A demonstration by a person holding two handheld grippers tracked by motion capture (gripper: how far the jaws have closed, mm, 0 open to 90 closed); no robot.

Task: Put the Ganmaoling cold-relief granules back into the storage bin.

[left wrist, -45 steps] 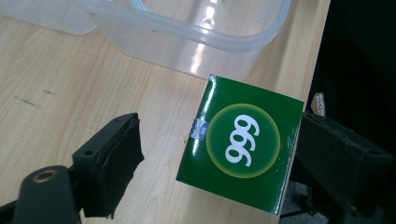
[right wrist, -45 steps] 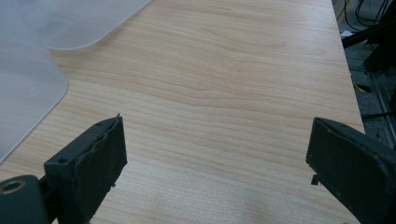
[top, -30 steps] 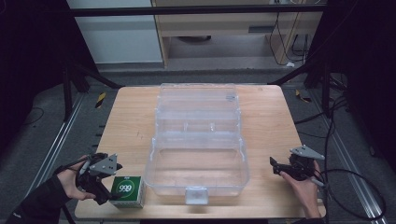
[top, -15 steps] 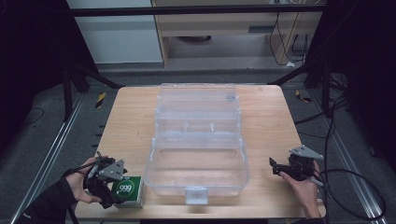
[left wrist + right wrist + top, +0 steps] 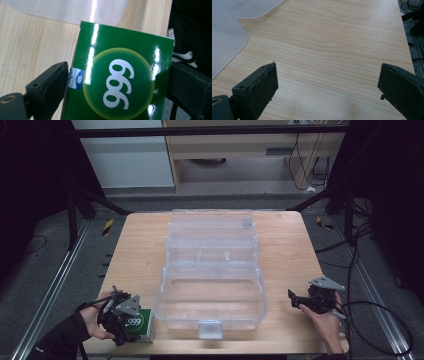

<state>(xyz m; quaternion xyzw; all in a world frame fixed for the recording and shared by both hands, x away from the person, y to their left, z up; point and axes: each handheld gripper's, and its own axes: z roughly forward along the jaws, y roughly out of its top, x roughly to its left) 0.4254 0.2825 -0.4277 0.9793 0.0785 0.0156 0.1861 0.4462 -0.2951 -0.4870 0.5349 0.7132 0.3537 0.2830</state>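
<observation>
High view. The left gripper [image 5: 121, 317] sits at the near left corner of the pale wooden table [image 5: 140, 250], straddling a small glossy green carton marked "999" [image 5: 136, 324]. Just to its right stands a large clear plastic storage box with its lid thrown back [image 5: 212, 270], the likely destination for the carton. The right gripper [image 5: 312, 301] rests low on the far side of that box, well apart from the carton and apparently waiting.

Left gripper view. The green carton [image 5: 117, 82] lies between the two black jaws, which stand at about the carton's width, each against or just beside a side face; a firm squeeze cannot be confirmed. Beyond the jaws, a corner of the clear box [image 5: 75, 10] is near. The carton's printed face is turned upward, so the jaws meet its narrow sides.

Right gripper view. The jaws stand wide apart with bare table [image 5: 337, 50] between them; the box edge [image 5: 227, 42] lies ahead and left.
</observation>
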